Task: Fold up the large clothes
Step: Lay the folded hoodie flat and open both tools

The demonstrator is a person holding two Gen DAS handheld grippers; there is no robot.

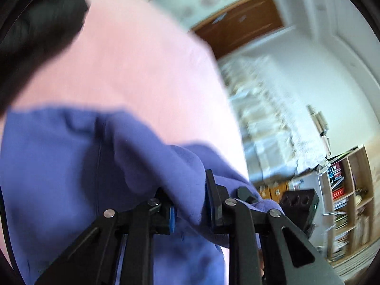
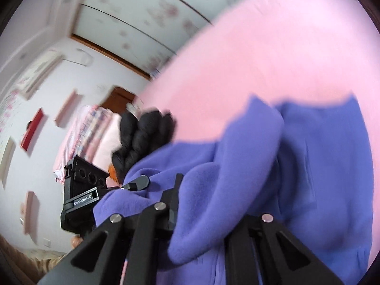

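A purple fleece garment [image 1: 59,166] lies bunched on a pink bed sheet [image 1: 142,71]. In the left wrist view my left gripper [image 1: 187,190] is shut on a raised fold of the fleece, which passes between its blue pads. The right wrist view shows the same purple fleece [image 2: 320,166] heaped over my right gripper [image 2: 201,190]. A thick fold runs between its fingers and hides the right one. One dark finger [image 2: 175,190] shows at the fold's left side. The two grippers hold the garment close together. The other gripper's black camera block [image 2: 80,190] sits just left.
A black puffy jacket [image 2: 142,137] lies on the pink sheet [image 2: 285,47] beyond the fleece, and shows again as the black jacket [image 1: 35,23] at upper left. A bookshelf [image 1: 349,201] stands at the right. Wall shelves [image 2: 32,128] and a flowered wardrobe [image 2: 147,11] are behind.
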